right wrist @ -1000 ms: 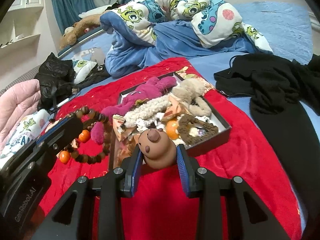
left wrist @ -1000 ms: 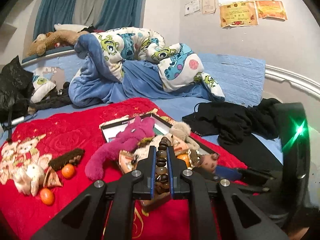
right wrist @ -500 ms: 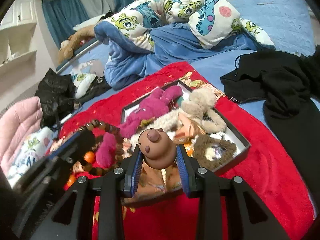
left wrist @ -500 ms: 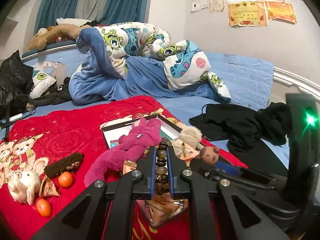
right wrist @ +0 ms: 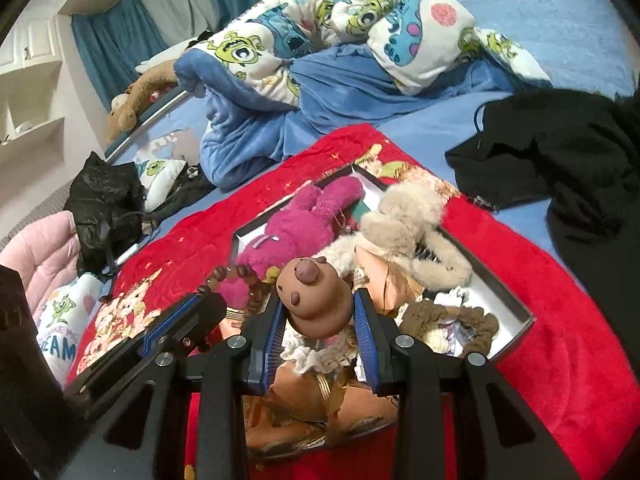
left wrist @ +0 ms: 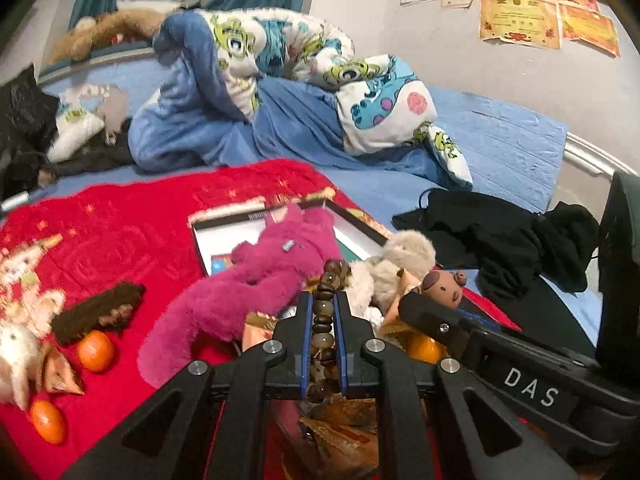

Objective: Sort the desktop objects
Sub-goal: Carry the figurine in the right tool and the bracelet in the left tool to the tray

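Note:
My left gripper [left wrist: 322, 304] is shut on a brown bead bracelet [left wrist: 325, 320] and holds it over the near end of the black-rimmed box [left wrist: 360, 224]. My right gripper [right wrist: 318, 312] is shut on a brown bear figurine [right wrist: 316, 300], also above the box [right wrist: 516, 304]. The figurine shows in the left wrist view [left wrist: 442, 286] beside the bracelet. The box holds a magenta plush [left wrist: 256, 288], a beige plush [right wrist: 404, 224], a brown scrunchie [right wrist: 452, 316] and snack packets [right wrist: 320, 412].
On the red blanket [left wrist: 132, 232] left of the box lie two oranges [left wrist: 95, 350], a dark brown fuzzy strip [left wrist: 96, 312], a white plush [left wrist: 18, 348] and a packet. Black clothes [left wrist: 500, 236] lie to the right. A heaped duvet [left wrist: 280, 64] fills the back.
Both grippers have moved forward and come over the box, each still holding its object. The right gripper now sits close beside the left one.

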Available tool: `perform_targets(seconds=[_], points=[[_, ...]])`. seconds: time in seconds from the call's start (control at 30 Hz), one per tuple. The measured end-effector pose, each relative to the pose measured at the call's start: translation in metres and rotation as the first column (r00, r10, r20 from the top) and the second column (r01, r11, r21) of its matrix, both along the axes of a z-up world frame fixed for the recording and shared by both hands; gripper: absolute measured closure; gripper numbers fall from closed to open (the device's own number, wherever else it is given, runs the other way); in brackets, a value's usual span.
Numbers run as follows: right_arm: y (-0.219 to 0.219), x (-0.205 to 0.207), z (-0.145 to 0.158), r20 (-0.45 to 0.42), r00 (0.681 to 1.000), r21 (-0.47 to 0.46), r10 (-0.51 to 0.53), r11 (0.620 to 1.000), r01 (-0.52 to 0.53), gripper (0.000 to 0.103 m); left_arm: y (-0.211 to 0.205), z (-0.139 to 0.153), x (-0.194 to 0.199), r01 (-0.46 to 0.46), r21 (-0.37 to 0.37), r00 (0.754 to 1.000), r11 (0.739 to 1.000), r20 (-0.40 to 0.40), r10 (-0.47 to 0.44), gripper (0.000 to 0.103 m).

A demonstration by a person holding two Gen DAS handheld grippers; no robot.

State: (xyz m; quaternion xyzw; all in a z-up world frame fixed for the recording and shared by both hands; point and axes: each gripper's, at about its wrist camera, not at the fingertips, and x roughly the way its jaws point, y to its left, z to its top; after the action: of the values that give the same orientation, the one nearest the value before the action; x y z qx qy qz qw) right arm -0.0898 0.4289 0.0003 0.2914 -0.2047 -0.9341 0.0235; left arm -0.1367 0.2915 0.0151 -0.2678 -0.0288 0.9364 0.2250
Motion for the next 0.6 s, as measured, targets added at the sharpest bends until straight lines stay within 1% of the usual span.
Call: perform_targets(seconds=[0.13,0.2,0.33,0.47,0.6], points=[[0.003,-0.003,-0.011,0.020,1.000,-0.045,0.008,0.999,-0.007,0.071,0.000,-0.012,-0.002,-0.001,-0.003,1.000,1.000,0.020,0.001,0.092],[0.001,-0.003,-0.013,0.021,1.000,-0.043,0.016,0.999,-0.015,0.071,-0.003,-0.015,-0.003,0.002,0.009,0.999,1.000,0.033,-0.002,0.092],[-0.002,-0.003,-0.019,0.034,0.999,-0.047,0.025,0.999,-0.024,0.071,-0.004,-0.025,-0.006,-0.013,-0.006,0.999,1.000,0.052,0.013,0.092],[-0.003,-0.004,-0.028,0.048,0.998,-0.071,0.049,0.996,-0.046,0.071,-0.006,-0.034,-0.008,-0.009,-0.013,0.998,1.000,0.069,0.010,0.092],[-0.006,-0.005,-0.030,0.056,0.997,-0.045,0.050,0.998,-0.047,0.070,-0.008,-0.034,-0.008,-0.011,-0.006,0.998,1.000,0.069,0.011,0.092]])
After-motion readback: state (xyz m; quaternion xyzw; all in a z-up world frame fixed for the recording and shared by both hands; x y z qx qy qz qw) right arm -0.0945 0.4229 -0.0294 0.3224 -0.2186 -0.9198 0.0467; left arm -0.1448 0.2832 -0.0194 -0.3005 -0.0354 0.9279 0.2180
